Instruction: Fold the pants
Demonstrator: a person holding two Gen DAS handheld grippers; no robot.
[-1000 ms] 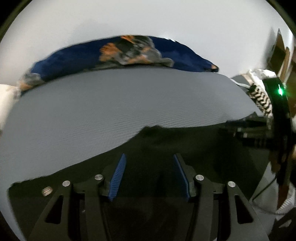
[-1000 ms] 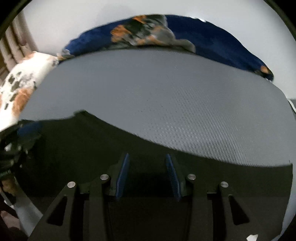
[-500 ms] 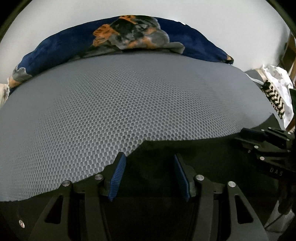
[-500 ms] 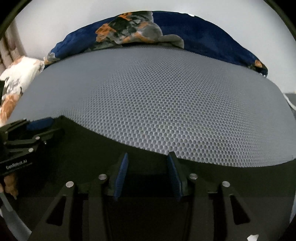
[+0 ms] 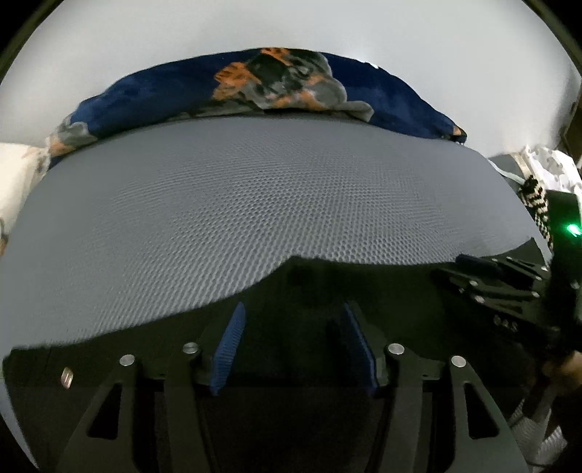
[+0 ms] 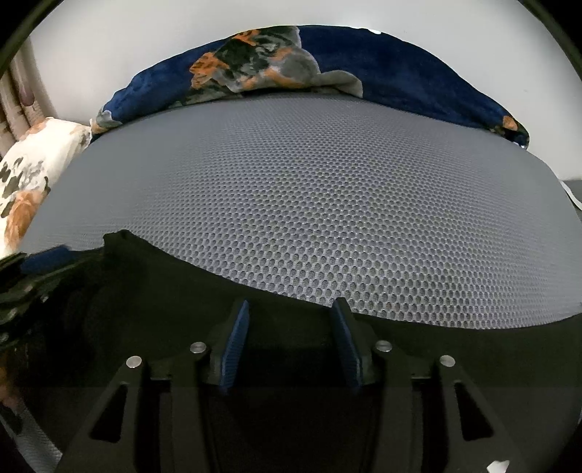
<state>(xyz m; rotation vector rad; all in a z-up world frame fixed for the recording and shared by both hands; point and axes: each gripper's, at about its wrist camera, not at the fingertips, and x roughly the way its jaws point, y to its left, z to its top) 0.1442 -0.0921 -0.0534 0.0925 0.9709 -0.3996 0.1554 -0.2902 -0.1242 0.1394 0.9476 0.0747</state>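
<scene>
A grey honeycomb-mesh bed (image 5: 254, 203) fills most of both views. Along its far edge a dark blue blanket (image 6: 400, 72) with orange and grey patches is heaped against a pale wall (image 5: 291, 25). At the left end a white pillow (image 6: 32, 171) with orange and dark blotches is seen. In the left wrist view, a black-and-white zigzag cloth (image 5: 538, 207) and white fabric are noted past the bed's right end, beside a green indicator light (image 5: 574, 230). Nothing lies on the open mesh between the claws and the blanket.

The black pants (image 5: 327, 287) are spread over the near part of the bed, their far edge running as an uneven dark line across the mesh. In the left wrist view the left claw (image 5: 294, 316) is poised over the pants near a raised corner of that edge. In the right wrist view the right claw (image 6: 291, 313) sits at the pants' edge, the fingertips reaching the boundary with the mesh. The jaws of both claws have just been opening; both stand partly apart, with black fabric seen in the gaps but no pad visibly pressing on it.

Each claw is glimpsed at the margin of the other's view, cut off by the frame. Folds and seams of the pants cannot be made out in the dark fabric. A small metal button (image 5: 66, 377) is seen at the lower left.
</scene>
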